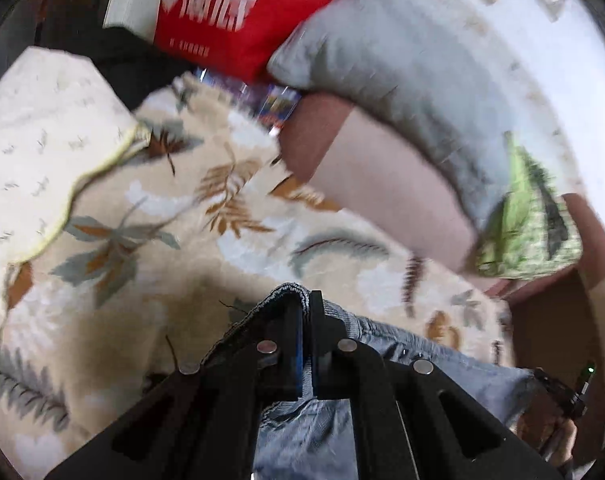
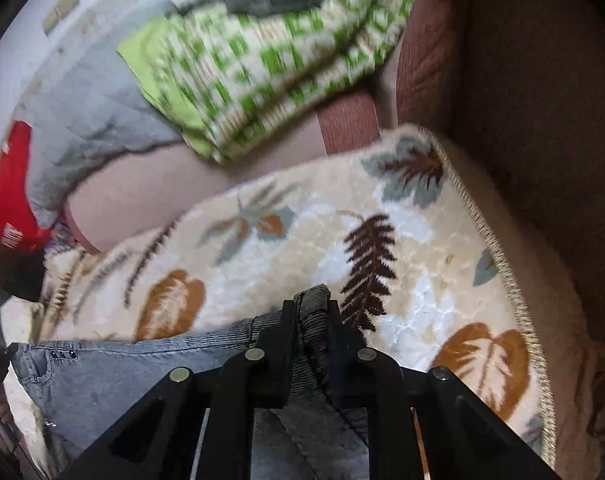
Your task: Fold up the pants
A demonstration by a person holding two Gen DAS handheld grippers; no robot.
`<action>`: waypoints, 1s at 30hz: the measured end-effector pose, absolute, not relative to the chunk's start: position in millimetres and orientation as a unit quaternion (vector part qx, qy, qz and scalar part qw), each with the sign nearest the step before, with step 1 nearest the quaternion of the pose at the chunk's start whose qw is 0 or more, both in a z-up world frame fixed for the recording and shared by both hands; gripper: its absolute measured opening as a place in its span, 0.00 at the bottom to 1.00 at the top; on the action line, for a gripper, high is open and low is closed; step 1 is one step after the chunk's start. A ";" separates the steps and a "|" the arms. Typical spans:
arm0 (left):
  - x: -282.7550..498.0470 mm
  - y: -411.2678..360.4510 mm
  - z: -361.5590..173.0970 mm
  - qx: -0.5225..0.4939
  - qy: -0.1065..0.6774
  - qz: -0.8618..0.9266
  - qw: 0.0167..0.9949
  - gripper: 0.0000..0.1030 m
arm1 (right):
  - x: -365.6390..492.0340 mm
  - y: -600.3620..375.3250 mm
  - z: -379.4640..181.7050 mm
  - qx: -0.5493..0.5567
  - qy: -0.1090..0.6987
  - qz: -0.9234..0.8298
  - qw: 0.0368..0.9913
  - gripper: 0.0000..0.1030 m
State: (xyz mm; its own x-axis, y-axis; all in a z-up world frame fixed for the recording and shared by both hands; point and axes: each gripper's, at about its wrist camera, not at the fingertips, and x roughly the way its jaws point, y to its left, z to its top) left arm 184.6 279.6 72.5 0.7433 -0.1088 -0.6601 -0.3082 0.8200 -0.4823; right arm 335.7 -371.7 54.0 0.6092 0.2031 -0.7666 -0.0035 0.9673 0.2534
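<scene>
The pants are light blue-grey corduroy, held stretched above a cream leaf-patterned blanket. My left gripper is shut on one end of the elastic waistband, with fabric bunched between the fingers. My right gripper is shut on the other end of the waistband, and the pants hang away to its left with small dark buttons showing. In the left wrist view the right gripper shows at the far right edge.
A grey pillow and a green-and-white patterned cloth lie along the sofa back. A red bag stands at the back. A cream quilted cover lies left. The brown sofa arm rises beyond the blanket's fringed edge.
</scene>
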 end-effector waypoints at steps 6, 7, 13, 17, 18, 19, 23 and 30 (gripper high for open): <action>73.1 263.3 104.7 -0.307 0.307 0.011 0.901 0.02 | 257.7 -396.0 100.8 0.142 0.382 0.090 0.909 0.14; 53.8 261.9 101.7 -0.309 0.308 0.002 0.900 0.03 | 232.7 -403.1 103.0 0.147 0.372 0.103 0.911 0.14; -38.4 255.2 32.7 -0.298 0.405 -0.001 0.864 0.07 | 113.9 -427.2 27.1 0.145 0.443 0.121 0.876 0.28; -61.2 261.8 14.3 -0.287 0.441 0.057 0.849 0.19 | 66.9 -446.8 -39.5 0.157 0.526 0.096 0.830 0.56; -62.4 263.3 21.1 -0.290 0.432 0.066 0.851 0.31 | 59.3 -455.1 -39.7 0.181 0.522 0.091 0.829 0.58; -61.6 262.8 29.2 -0.290 0.421 0.072 0.856 0.46 | 55.4 -462.6 -34.0 0.197 0.510 0.078 0.833 0.63; -45.9 238.1 48.7 -0.276 0.390 0.051 0.877 0.62 | 66.7 -469.7 -7.9 0.224 0.483 0.064 0.844 0.64; 3.4 175.0 -5.0 -0.191 0.457 0.051 0.867 0.62 | 142.3 -432.6 -19.2 0.197 0.514 0.048 0.834 0.64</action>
